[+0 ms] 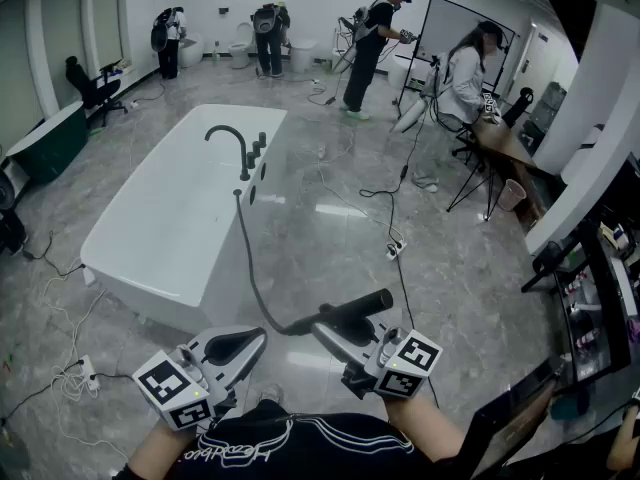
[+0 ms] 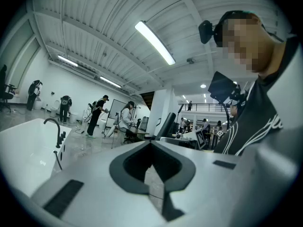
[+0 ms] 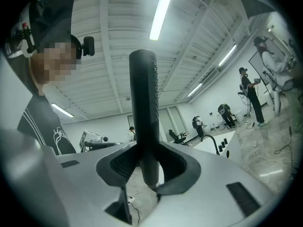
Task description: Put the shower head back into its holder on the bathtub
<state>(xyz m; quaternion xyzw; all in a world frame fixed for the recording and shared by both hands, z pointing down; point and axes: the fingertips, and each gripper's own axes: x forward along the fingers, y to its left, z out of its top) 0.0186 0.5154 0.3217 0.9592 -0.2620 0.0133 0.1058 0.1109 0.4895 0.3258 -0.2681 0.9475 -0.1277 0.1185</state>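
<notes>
Ahead of both my grippers and off to their left sits the white bathtub [image 1: 150, 248], well apart from them, with a black faucet [image 1: 232, 146] on its rim. A black hose [image 1: 248, 268] runs from the tub's rim back toward me and meets the shower head [image 1: 350, 310], which is in my right gripper [image 1: 330, 330]. Its jaws stand wide but are clamped on the black handle, and the rest of the stick juts out past the tips. My left gripper [image 1: 240, 346], just to the left of the right one, is fully closed with nothing between its jaws. I can't pick out the holder on the tub from here. The handle's lower end is hidden behind the right jaws, and I can't make out the spray face
</notes>
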